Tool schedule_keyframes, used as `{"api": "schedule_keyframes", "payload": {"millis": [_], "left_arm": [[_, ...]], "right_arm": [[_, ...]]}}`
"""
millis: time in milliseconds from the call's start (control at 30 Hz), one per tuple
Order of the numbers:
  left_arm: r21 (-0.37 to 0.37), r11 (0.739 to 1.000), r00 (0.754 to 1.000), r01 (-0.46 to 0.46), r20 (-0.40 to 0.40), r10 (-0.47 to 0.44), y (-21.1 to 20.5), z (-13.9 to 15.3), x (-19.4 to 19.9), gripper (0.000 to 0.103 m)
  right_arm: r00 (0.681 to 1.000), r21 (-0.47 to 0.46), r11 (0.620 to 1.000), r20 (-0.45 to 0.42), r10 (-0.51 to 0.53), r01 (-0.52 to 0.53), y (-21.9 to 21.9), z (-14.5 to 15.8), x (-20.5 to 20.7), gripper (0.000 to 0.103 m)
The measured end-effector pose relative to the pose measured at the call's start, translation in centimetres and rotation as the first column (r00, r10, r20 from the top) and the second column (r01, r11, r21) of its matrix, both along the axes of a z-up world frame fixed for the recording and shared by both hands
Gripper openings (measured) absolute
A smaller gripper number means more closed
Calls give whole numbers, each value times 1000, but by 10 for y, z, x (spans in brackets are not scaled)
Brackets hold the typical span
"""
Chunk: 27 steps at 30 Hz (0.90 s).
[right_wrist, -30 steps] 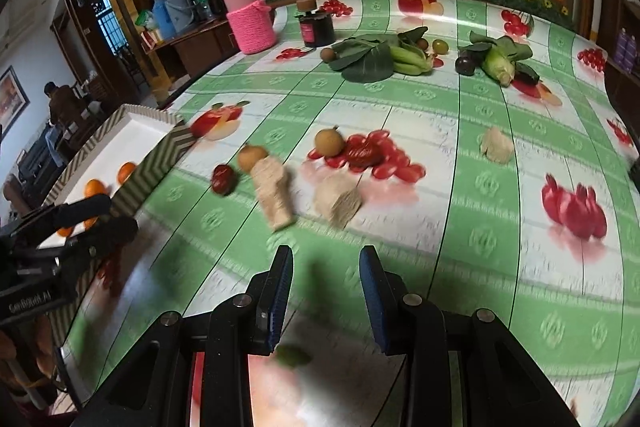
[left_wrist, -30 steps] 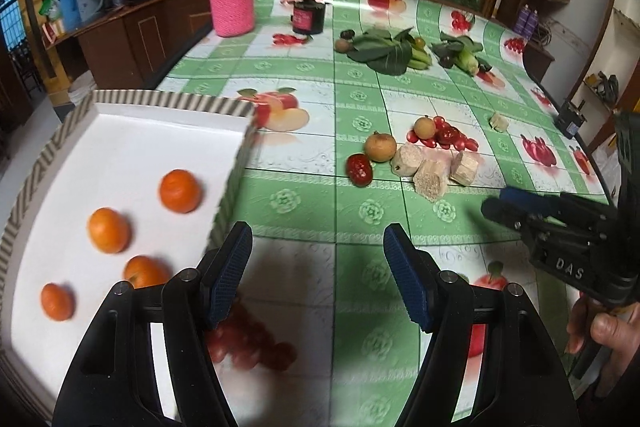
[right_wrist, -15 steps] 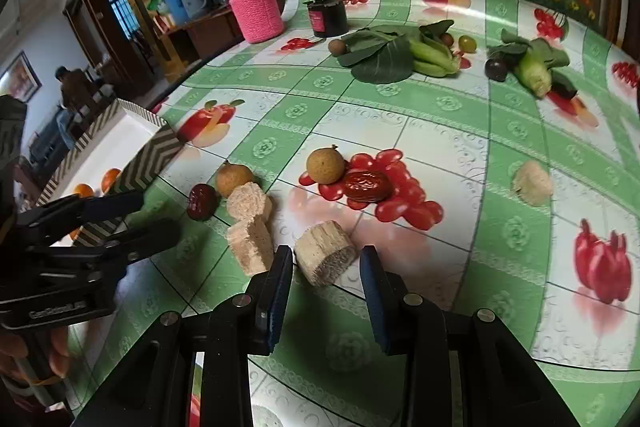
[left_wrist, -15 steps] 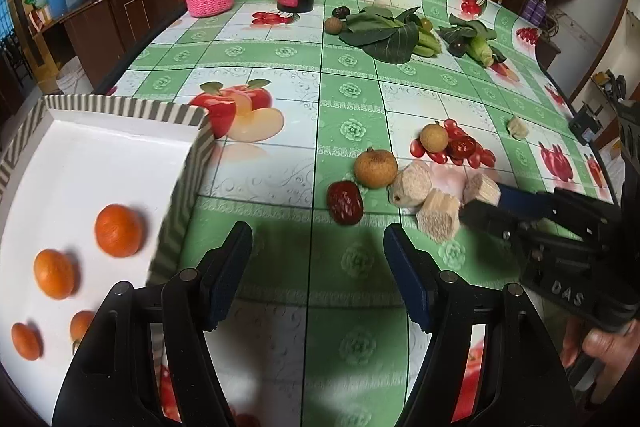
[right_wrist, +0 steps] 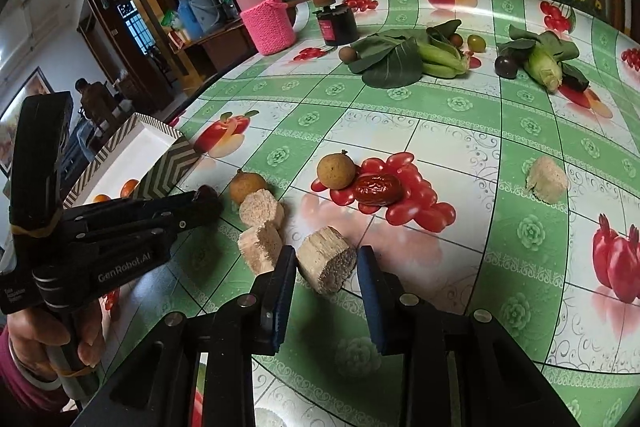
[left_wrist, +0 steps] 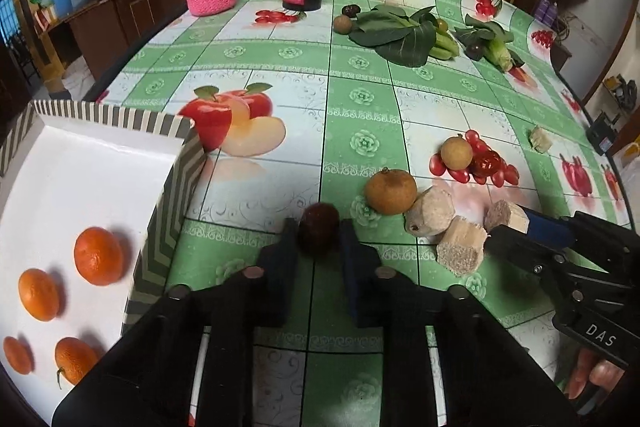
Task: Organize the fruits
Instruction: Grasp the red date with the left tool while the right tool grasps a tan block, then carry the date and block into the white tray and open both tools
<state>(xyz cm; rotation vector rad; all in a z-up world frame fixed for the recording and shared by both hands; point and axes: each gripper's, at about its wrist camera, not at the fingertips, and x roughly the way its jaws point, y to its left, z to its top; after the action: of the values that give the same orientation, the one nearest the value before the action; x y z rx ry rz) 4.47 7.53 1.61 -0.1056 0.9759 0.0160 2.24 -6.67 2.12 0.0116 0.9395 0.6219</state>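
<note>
Over fruit-print tablecloth (left_wrist: 248, 67), left hand-held gripper (left_wrist: 319, 231) angles down clamping dark red fruit (left_wrist: 319, 231); right hand-held gripper (right_wrist: 326, 261) just narrowed around beige chunk (right_wrist: 327, 259).

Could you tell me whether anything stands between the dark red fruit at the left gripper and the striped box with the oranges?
Only the box's own striped wall. The left gripper is shut on the dark red fruit, and the tablecloth between it and the box is bare. The brown fruit lies on the other side.

My left wrist camera looked steeply down along its fingers, close over the table (left_wrist: 256, 67); my right did likewise from the opposite side — both shared the tan chunks (left_wrist: 460, 247) (right_wrist: 260, 247).
</note>
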Motion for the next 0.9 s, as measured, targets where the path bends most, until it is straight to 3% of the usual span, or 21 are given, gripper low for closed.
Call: {"api": "schedule_keyframes", "payload": {"millis": [467, 900], "left_arm": [[-30, 999, 998, 41, 52, -39, 11, 21, -52, 18], [14, 1000, 993, -2, 118, 1, 35, 40, -112, 18]], "right_arm": [[999, 41, 999, 36, -21, 19, -6, 19, -43, 31], [998, 99, 995, 59, 22, -27, 21, 34, -91, 31]]}}
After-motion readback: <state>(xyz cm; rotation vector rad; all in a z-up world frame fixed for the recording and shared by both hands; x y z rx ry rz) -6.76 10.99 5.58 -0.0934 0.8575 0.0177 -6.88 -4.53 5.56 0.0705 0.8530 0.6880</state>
